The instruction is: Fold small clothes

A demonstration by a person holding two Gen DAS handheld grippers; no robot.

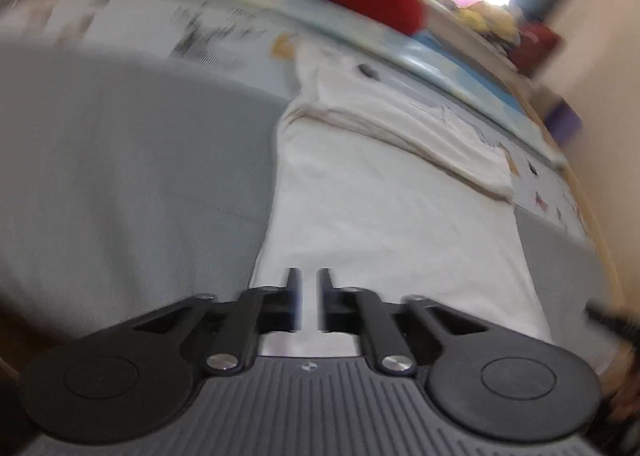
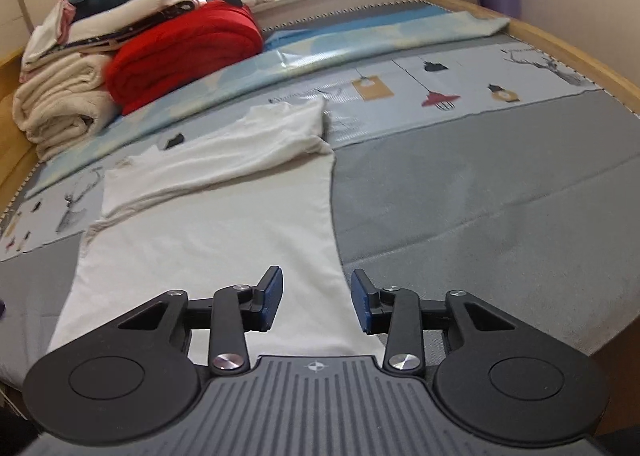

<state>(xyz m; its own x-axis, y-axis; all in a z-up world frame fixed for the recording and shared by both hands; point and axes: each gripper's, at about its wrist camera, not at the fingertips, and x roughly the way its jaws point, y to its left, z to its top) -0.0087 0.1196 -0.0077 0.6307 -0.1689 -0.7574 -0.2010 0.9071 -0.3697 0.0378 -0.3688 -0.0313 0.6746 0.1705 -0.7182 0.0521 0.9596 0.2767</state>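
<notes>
- Left wrist view, blurred: the left gripper (image 1: 309, 280) has its fingers nearly together, a thin gap left, over the near left hem of the white garment (image 1: 384, 216). Whether they pinch cloth I cannot tell; nothing shows between them. The garment lies flat on the bed (image 1: 120, 176), its far part already folded back into a thick band.
- Right wrist view: the right gripper (image 2: 317, 298) hovers with fingers apart, astride the near right edge of the white garment (image 2: 208, 232), not gripping. A red blanket (image 2: 184, 44) sits far left.
- Judged progress: one fold done; the bottom fold remains.
</notes>
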